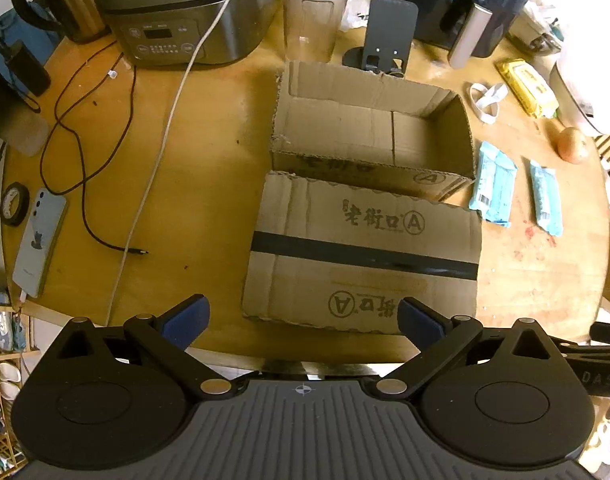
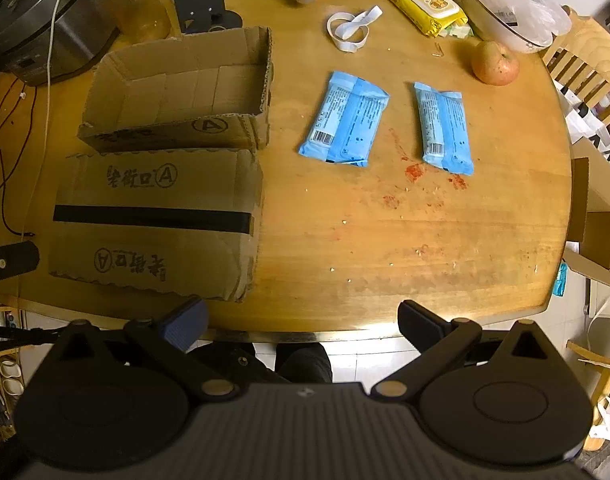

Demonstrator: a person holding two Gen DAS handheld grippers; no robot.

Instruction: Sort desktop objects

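Note:
An open cardboard box (image 1: 369,128) (image 2: 177,84) sits mid-table, empty inside, with its flap (image 1: 361,256) (image 2: 153,224) folded flat toward me. Two blue tissue packs lie right of it: one nearer the box (image 2: 343,120) (image 1: 493,182), one further right (image 2: 445,128) (image 1: 545,202). A yellow wipes pack (image 2: 425,6) (image 1: 525,86), a white strap loop (image 2: 351,28) (image 1: 485,100) and an apple (image 2: 495,64) (image 1: 571,146) lie beyond. My left gripper (image 1: 303,318) is open and empty above the flap's near edge. My right gripper (image 2: 301,320) is open and empty at the table's front edge.
A rice cooker (image 1: 185,12), kettle (image 1: 61,0), shaker bottle (image 1: 313,8), phone stand (image 1: 385,36) and air fryer (image 1: 477,0) line the back. A phone (image 1: 39,240), tape roll (image 1: 13,204) and cables (image 1: 85,184) lie left. A chair (image 2: 585,64) and a box (image 2: 601,216) stand right.

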